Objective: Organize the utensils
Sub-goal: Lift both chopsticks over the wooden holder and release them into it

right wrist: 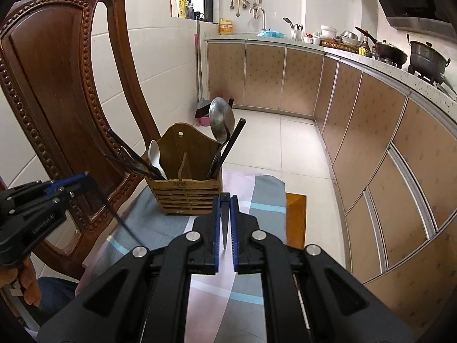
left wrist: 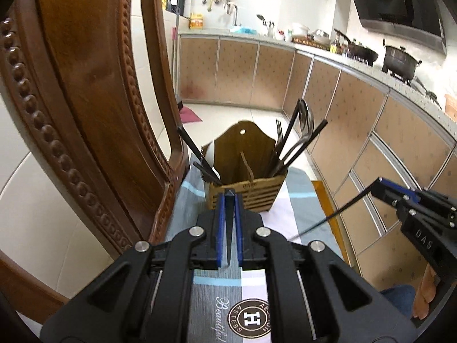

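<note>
On the cloth-covered bench point(right wrist: 257, 188), at twelve o'clock from both tongs, stands the slatted wooden utensil holder point(right wrist: 188, 197) with dark chopsticks, a steel spoon point(right wrist: 220, 117) and a white spoon point(right wrist: 155, 154) inside. Left tongs point(left wrist: 229, 197) are clenched on a thin black chopstick point(left wrist: 230, 228); right tongs point(right wrist: 225, 200) likewise pinch another black chopstick point(right wrist: 225, 225).
</note>
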{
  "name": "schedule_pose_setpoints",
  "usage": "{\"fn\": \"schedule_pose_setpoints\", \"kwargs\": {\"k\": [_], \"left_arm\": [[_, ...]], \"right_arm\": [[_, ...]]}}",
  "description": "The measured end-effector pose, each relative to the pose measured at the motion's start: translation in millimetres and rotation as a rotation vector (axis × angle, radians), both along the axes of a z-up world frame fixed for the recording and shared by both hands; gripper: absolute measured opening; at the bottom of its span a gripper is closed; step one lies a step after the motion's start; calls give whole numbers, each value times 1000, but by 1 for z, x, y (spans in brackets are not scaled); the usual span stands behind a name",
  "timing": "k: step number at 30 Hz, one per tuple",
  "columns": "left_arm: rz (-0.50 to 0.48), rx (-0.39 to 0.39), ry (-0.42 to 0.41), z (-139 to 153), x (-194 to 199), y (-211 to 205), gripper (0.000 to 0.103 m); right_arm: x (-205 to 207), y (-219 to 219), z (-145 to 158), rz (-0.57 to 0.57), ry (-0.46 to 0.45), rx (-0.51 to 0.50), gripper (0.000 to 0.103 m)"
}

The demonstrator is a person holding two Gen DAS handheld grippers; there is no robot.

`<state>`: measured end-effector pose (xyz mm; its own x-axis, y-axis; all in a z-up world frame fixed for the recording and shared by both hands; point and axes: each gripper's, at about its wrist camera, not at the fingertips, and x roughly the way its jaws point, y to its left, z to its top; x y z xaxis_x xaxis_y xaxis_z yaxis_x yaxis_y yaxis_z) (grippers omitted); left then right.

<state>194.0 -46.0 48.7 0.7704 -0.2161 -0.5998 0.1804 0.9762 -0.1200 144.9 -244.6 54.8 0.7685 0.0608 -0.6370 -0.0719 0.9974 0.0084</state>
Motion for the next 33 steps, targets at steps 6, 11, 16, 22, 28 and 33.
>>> {"fn": "schedule_pose_setpoints", "kwargs": {"k": [6,11,16,22,28,33], "left_arm": [[4,-4,0,-2,-4,2,7],[-3,-1,20,-13,-3,-1,7],[-2,-21,-11,0,-8,2,7],[11,-42,-111,39,-11,6,7],[21,-51,-237,88,-15,4,7],[37,-48,-317,116,-8,1,7]], "right_arm": [[-4,0,4,-2,-10,5,7],[-2,3,0,-3,9,1,7],[-4,-1,7,-6,-4,27,7],[-7,-1,38,-9,-85,55,7],[-9,-1,78,-12,-206,84,7],[-4,3,107,-11,-310,111,7]]}}
